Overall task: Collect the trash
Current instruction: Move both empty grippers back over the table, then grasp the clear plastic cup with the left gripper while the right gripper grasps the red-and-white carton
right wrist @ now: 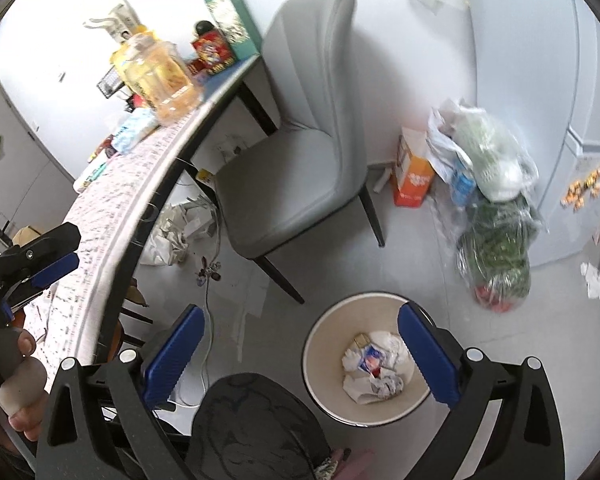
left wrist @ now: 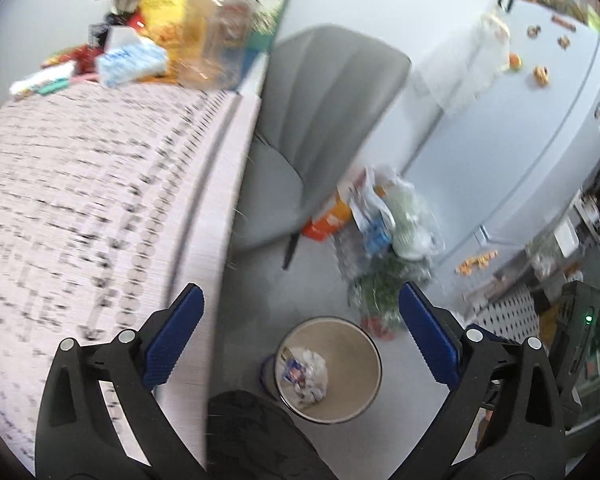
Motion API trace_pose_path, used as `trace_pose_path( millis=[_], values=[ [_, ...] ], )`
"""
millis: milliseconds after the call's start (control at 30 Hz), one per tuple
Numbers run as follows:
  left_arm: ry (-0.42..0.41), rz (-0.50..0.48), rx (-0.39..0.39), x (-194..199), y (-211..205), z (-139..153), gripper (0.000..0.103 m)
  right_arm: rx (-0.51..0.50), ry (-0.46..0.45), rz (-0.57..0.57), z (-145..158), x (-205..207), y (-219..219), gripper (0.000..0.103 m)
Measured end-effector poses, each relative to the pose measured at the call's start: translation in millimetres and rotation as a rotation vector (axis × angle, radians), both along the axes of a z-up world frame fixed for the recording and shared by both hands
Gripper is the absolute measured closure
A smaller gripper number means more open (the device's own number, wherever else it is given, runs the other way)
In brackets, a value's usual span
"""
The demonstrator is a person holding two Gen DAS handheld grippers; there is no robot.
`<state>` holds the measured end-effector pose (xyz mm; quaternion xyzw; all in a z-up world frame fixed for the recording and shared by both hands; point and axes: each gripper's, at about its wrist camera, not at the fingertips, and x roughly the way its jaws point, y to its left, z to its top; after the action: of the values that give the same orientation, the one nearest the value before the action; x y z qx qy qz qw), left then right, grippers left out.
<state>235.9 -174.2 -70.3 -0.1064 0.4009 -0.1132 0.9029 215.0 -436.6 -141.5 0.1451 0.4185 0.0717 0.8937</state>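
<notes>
Both grippers spread and empty above the bin

Crumpled trash (right wrist: pixel 374 368) lies in the bin (right wrist: pixel 320 344), lower centre; the right gripper (right wrist: pixel 300 354) and left gripper (left wrist: pixel 302 336) should next seek litter on the table (left wrist: pixel 80 184).

trash (right wrist: pixel 374 364) in bin (right wrist: pixel 316 344) | chair (right wrist: pixel 300 140) behind bin | table (right wrist: pixel 112 208) left of chair

A grey chair (right wrist: pixel 300 128) stands on pale floor (right wrist: pixel 400 264) beside the patterned table (left wrist: pixel 80 200), white walls behind.
</notes>
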Motion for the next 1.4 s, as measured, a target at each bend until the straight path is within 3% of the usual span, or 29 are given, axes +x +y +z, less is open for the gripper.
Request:
trace_pose_path(
  millis=[333,733,1100,1400],
  values=[
    [-0.1,0.115,-0.019,-32.8,51.7,28.3,0.006,-0.084,-0.099,-0.036,42.1,-14.5,36.9,0.008],
    [-0.208,0.335,0.052,-76.5,118.6,48.8,0.006,-0.109,-0.231,-0.006,72.8,-32.3,79.9,0.008],
    [-0.267,0.407,0.068,-112.0,173.9,62.4,0.006,-0.142,-0.34,0.226,106.8,-33.9,168.7,0.008],
    [-0.325,0.474,0.038,-148.7,224.5,66.8,0.006,-0.136,-0.346,0.405,109.8,-43.8,245.3,0.008]
  ],
)
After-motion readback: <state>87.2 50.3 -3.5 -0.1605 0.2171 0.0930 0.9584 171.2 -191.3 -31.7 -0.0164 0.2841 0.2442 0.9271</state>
